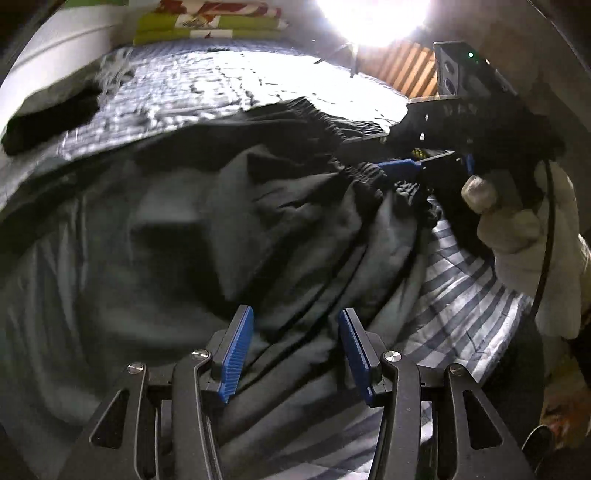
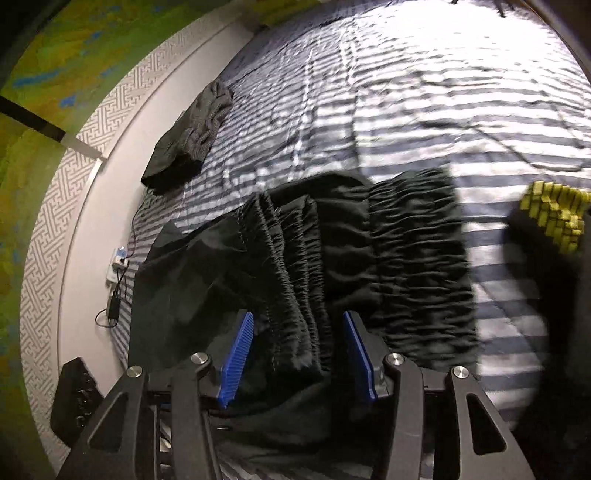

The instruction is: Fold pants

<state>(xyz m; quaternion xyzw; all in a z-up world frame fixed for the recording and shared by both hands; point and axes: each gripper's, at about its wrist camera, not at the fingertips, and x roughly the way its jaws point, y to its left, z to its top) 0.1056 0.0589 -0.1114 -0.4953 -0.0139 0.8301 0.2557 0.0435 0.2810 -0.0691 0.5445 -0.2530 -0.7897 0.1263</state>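
Note:
Dark pants (image 1: 229, 229) lie crumpled on a bed with a blue-and-white striped cover (image 1: 461, 295). My left gripper (image 1: 297, 350) stands open low over the leg fabric, with cloth lying under the gap and its blue pads (image 1: 238, 354) apart. At the upper right of the left wrist view a gloved hand (image 1: 517, 229) holds my right gripper (image 1: 400, 168) at the gathered elastic waistband (image 1: 364, 175). In the right wrist view the right gripper (image 2: 297, 354) is open, and a bunched fold of the waistband (image 2: 295, 280) runs between its blue pads (image 2: 236, 362).
A second dark garment (image 2: 188, 140) lies near the bed's left edge, by a white wall (image 2: 92, 221). A power strip with a plugged-in cable (image 2: 118, 266) sits at that edge. Folded green and red bedding (image 1: 207, 26) lies at the bed's far end. A yellow knobbly object (image 2: 554, 218) shows blurred at the right.

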